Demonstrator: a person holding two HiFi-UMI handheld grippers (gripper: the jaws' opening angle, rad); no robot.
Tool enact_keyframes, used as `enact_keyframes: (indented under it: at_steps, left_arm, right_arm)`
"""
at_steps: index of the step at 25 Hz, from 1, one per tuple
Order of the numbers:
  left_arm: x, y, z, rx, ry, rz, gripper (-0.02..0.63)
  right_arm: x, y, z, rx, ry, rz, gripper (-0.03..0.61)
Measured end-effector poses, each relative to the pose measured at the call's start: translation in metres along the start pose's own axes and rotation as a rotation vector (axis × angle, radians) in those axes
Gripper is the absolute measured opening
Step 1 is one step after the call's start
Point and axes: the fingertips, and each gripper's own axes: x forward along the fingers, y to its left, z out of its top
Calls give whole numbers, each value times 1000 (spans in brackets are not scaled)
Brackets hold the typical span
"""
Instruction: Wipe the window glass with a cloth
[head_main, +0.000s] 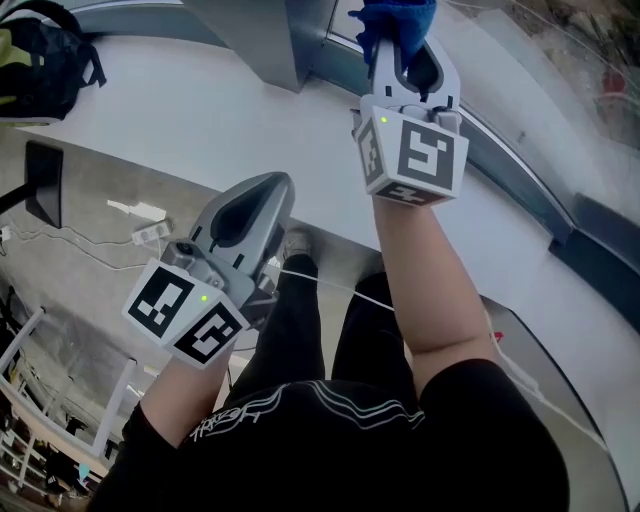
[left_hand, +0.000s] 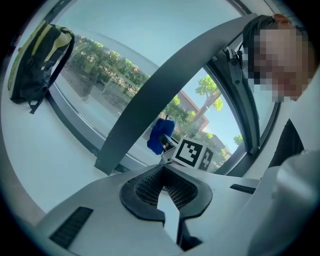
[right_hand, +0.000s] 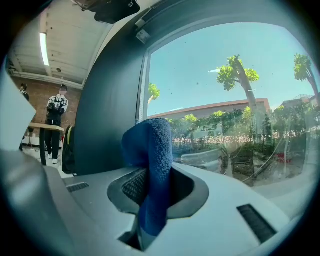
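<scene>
Head view, from left to right: a black backpack with yellow-green trim (head_main: 40, 55) lies far left on the wide white window ledge (head_main: 200, 110). It is well apart from the place of work, so I judge it will not disturb the wiping.

Next comes my left gripper (head_main: 272, 188), held low near my legs at the ledge's edge. Its 2 jaws are together and nothing is between them. In the left gripper view (left_hand: 162, 172) the ribbed pads meet at the tips. I judge this gripper has no job in this step and is held aside to give the other arm free room.

After it, the slanted dark grey window pillar (head_main: 262, 40) rises from the ledge. To the right of the pillar, my right gripper (head_main: 405, 48) is stretched forward on a straight arm toward the pane. Its 2 jaws are closed on a blue microfibre cloth (right_hand: 150, 145). The cloth is pinched in its middle and a rounded bunch stands out past the jaw tips. I think it is gripped this way so that the soft bunch, not the hard jaws, meets the pane.

Rightmost is the clear window glass (right_hand: 225, 100), just ahead of the cloth. Whether they already touch, I cannot tell. Some small dark specks show on the pane against the sky, so wiping seems needed there.
</scene>
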Motion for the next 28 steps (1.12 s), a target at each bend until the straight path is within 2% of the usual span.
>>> enact_keyframes:
  at_steps: [15, 28]
  left_arm:
    - [35, -53, -24, 31, 47, -55, 6]
    - [74, -124, -69, 67, 111, -106, 6]
  right_arm:
    - [-45, -66, -3, 12, 0, -83, 64]
    - [-115, -163, -17, 31, 3, -192, 64]
